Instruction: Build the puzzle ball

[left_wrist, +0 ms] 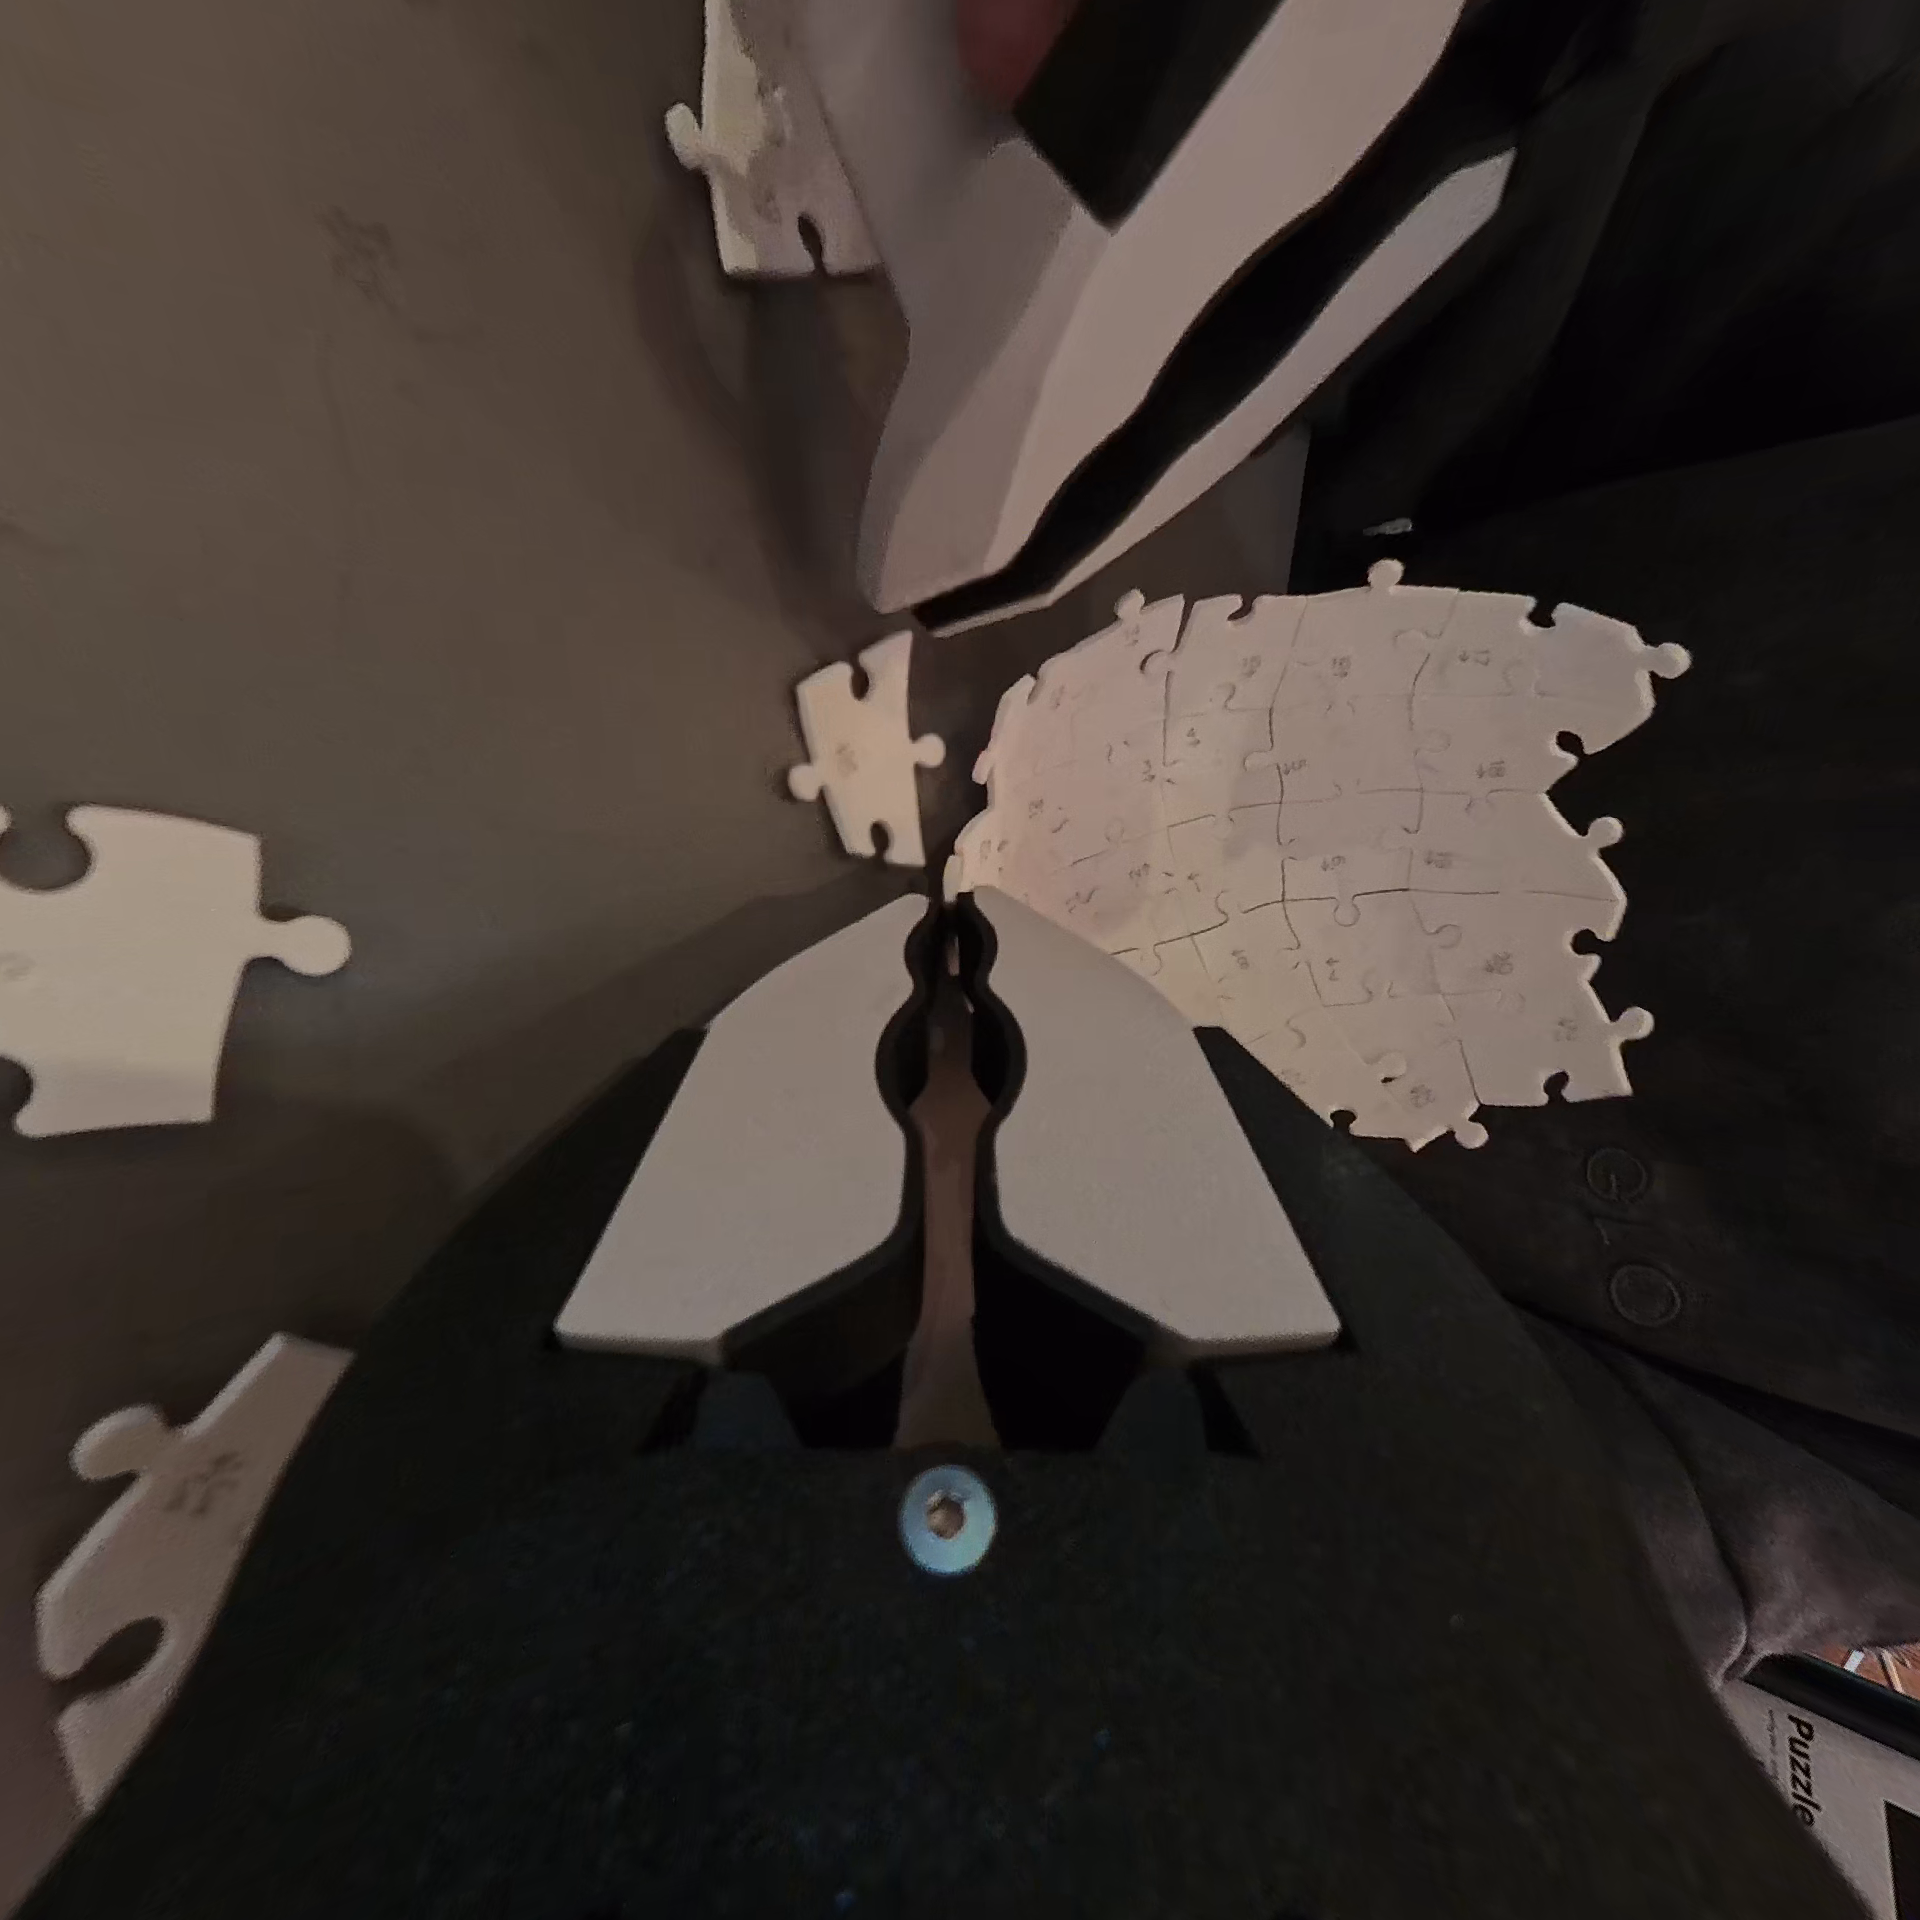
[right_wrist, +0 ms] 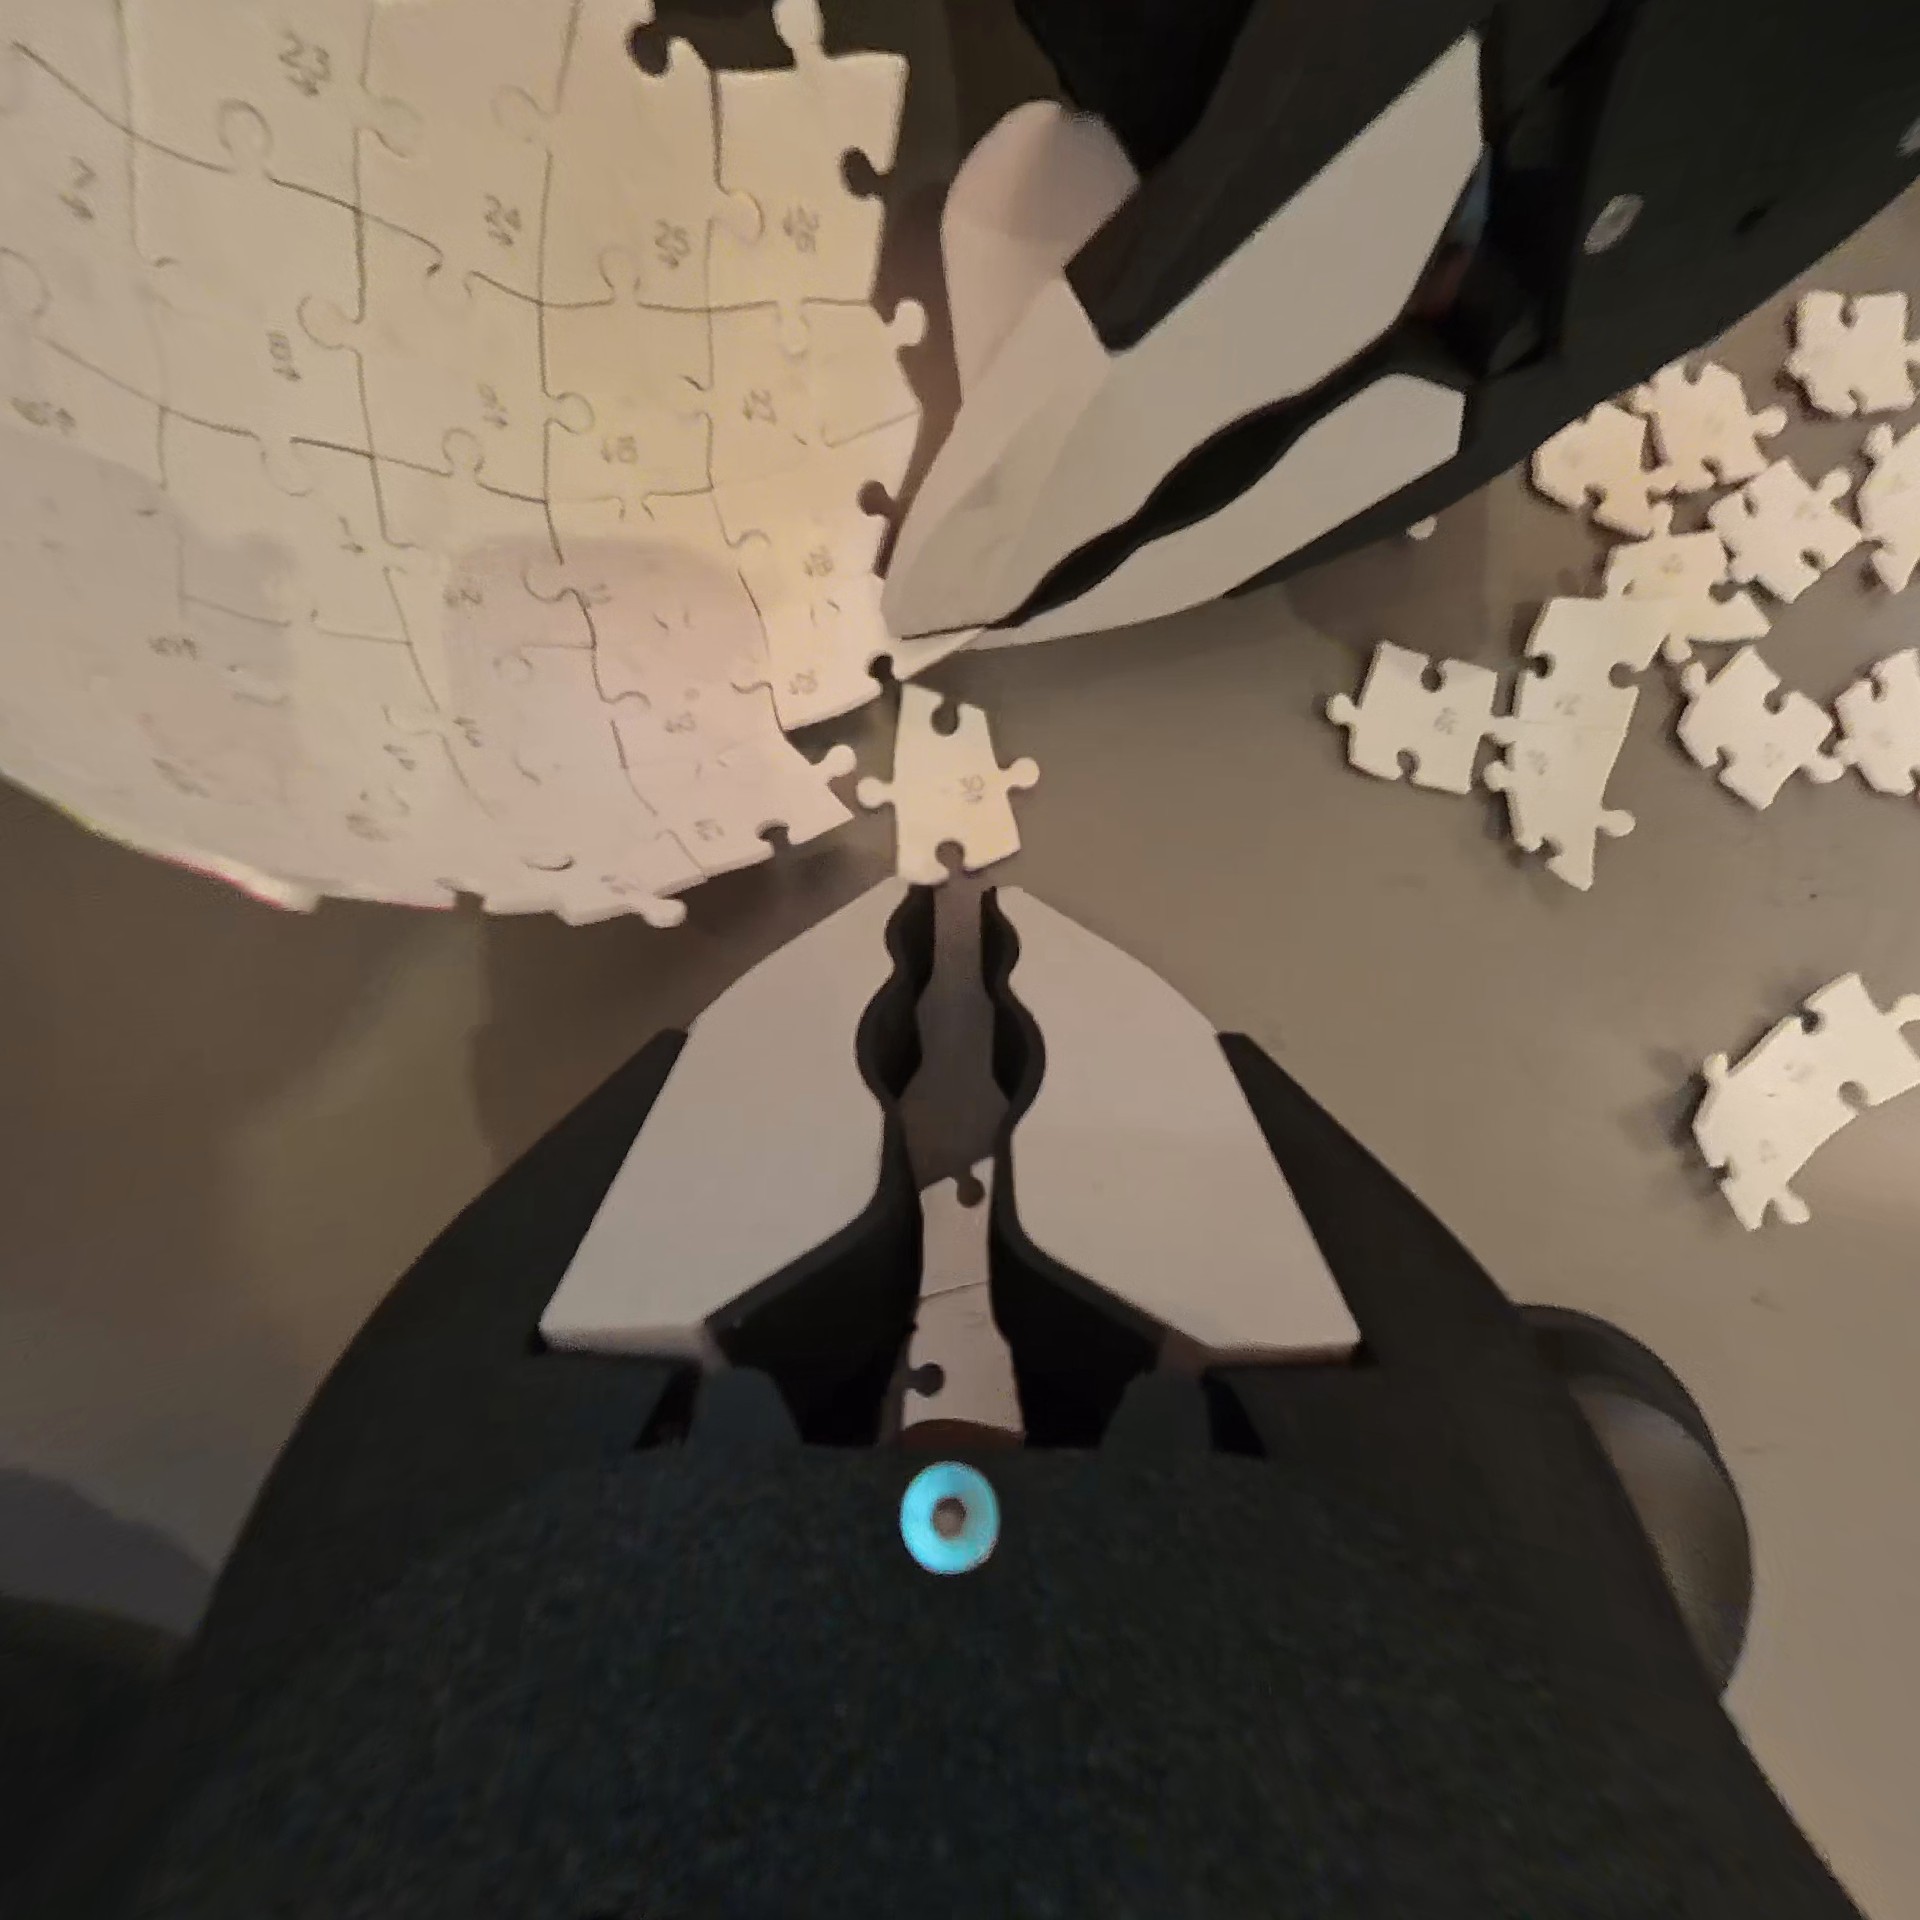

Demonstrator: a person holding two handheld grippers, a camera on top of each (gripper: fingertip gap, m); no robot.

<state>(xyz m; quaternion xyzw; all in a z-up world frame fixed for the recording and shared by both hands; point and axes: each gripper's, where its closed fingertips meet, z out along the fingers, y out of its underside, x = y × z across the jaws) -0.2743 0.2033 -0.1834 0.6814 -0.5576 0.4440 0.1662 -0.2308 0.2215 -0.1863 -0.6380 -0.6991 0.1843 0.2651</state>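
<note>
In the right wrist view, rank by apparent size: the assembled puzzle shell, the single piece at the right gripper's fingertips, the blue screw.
1. Assembled puzzle shell, far largest, though close to the camera.
2. Single piece.
3. Blue screw, smallest.

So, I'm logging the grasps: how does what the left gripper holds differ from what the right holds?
The left gripper pinches the edge of a curved shell of many joined pieces; the right gripper pinches a single piece. The shell bulges, while the piece looks nearly flat. Both are off-white with printed marks.

Cream puzzle ball section [right_wrist: 416, 468] with dark seam lines; grey table [right_wrist: 1247, 987].
</note>
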